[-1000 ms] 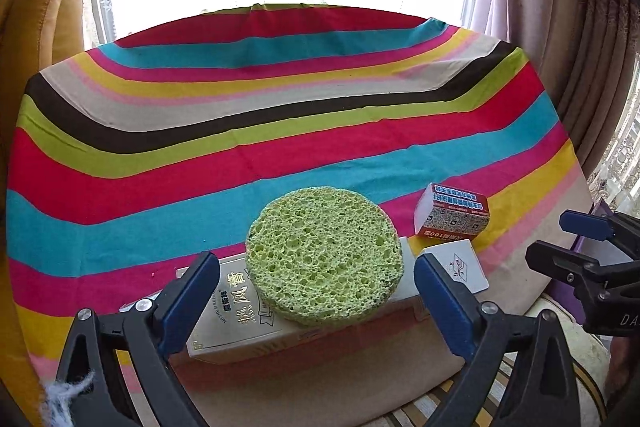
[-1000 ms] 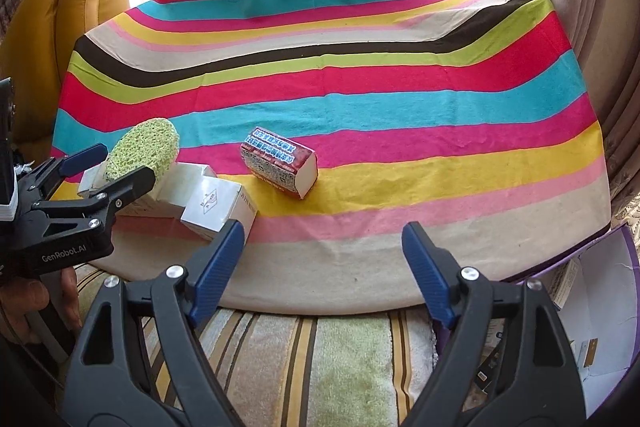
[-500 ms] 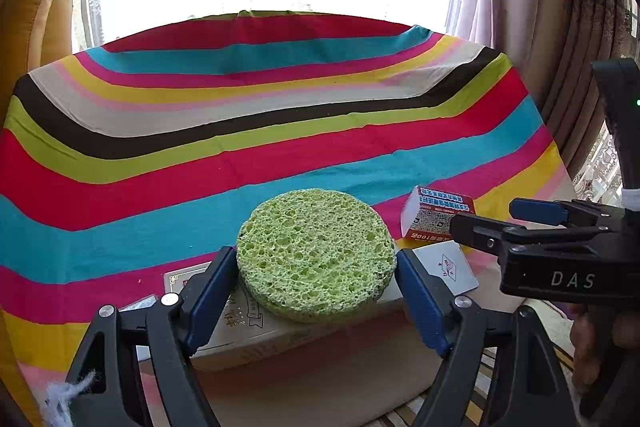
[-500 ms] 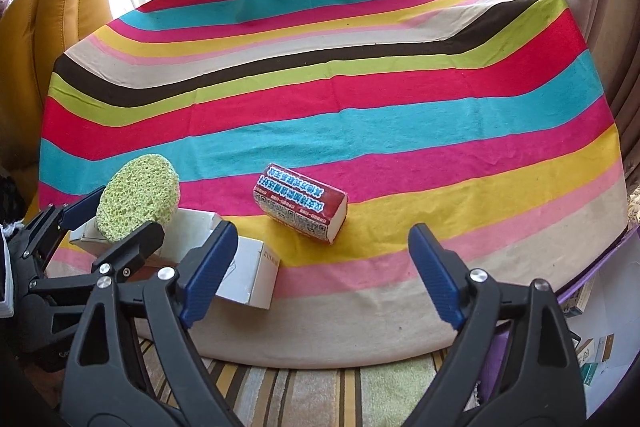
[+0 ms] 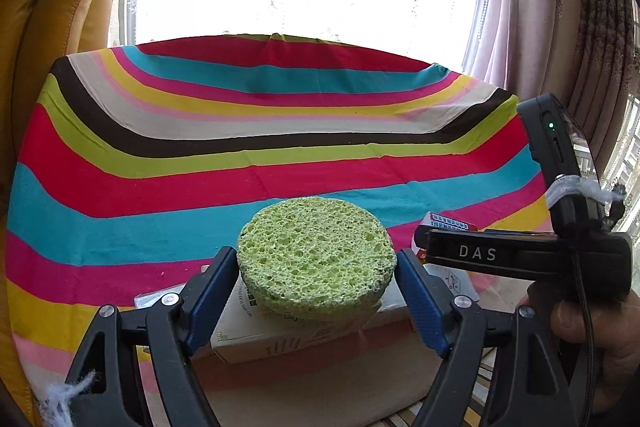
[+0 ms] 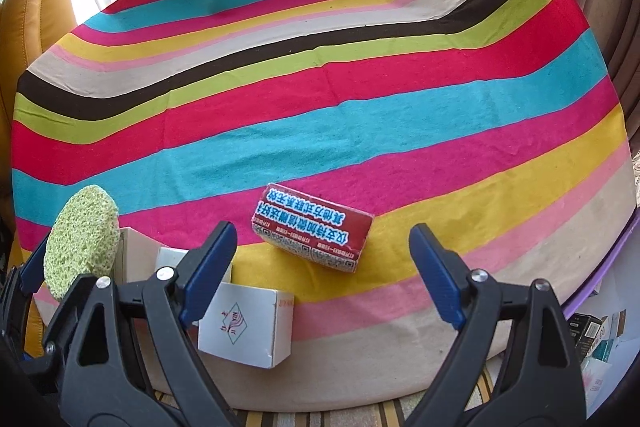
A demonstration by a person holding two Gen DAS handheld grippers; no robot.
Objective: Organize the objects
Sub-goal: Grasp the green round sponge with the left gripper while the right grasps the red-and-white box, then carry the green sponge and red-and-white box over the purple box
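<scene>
The left tongs point(image 5: 316, 267) are clamping the green sponge point(image 5: 314, 255), lifting it at 12 o'clock over the pale box point(image 5: 280, 337) on the desk point(image 5: 240, 179). The right tongs point(image 6: 322, 267) are gaping apart, empty, before the red box point(image 6: 312, 227). A soft sponge could be slipping out if squeezed loosely.

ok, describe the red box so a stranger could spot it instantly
On the striped tablecloth, look near the front edge, between the open right gripper fingers. The red box lies on the yellow stripe, apart from the white box. It alone is red, with blue-and-white characters.
</scene>
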